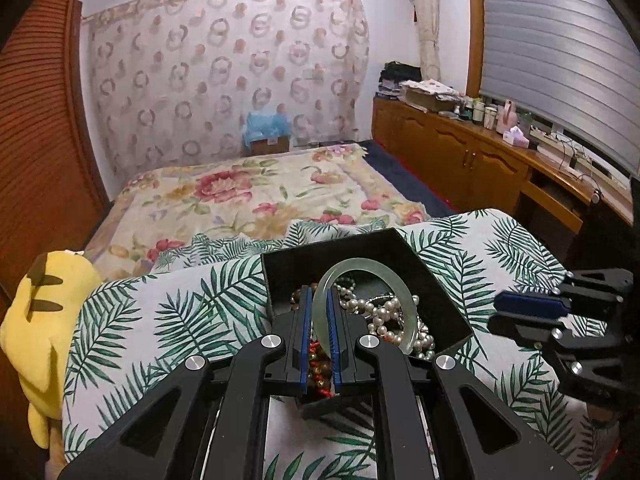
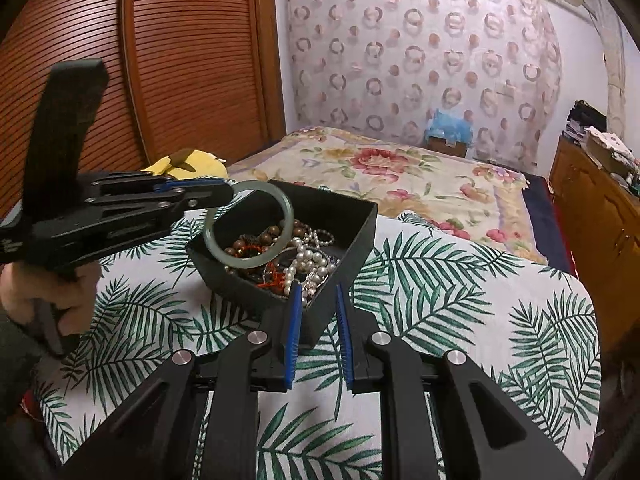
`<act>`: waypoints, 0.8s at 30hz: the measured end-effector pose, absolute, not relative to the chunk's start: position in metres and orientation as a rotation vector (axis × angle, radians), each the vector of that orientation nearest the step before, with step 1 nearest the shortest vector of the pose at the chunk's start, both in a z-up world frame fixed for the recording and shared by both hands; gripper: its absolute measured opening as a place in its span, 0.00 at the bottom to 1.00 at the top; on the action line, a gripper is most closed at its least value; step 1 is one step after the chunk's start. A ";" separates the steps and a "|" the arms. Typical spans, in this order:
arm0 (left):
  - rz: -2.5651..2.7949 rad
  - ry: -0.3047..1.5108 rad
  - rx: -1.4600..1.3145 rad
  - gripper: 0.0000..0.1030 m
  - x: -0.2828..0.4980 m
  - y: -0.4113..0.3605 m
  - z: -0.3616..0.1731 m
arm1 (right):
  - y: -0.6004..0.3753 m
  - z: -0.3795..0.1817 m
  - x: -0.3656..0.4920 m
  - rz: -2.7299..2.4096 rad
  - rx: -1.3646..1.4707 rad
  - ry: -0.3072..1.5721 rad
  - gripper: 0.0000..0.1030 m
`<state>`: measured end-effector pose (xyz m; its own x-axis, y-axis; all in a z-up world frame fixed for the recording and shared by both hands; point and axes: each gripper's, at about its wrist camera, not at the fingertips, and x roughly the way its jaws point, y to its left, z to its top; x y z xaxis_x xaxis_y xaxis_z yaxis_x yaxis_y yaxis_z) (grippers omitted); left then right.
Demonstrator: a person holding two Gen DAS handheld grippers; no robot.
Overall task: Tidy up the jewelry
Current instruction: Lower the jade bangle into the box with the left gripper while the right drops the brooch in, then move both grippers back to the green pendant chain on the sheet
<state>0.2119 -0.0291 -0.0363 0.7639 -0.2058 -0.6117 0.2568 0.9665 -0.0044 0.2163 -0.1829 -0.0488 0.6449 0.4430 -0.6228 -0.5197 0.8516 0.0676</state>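
My left gripper is shut on a pale green jade bangle, which it holds upright over a black open box. Inside the box lie pearl strands, brown beads and a red cord. In the right wrist view the bangle hangs from the left gripper above the box, over the brown beads and pearls. My right gripper stands slightly open at the box's near corner with nothing between its pads. Seen from the left wrist, the right gripper is just clear of the box.
The box rests on a cushion covered in green leaf-print cloth. A yellow plush toy lies at its left edge. Beyond is a bed with a floral blanket, and a wooden cabinet runs along the right. A hand grips the left tool.
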 end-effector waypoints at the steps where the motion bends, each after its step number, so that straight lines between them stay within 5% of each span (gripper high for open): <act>1: -0.252 0.657 0.083 0.07 0.213 -0.030 -0.037 | -0.183 -0.049 0.215 0.550 -0.122 0.676 0.19; 24: -0.275 0.653 0.090 0.08 0.198 -0.028 -0.031 | -0.180 -0.063 0.193 0.578 -0.141 0.717 0.19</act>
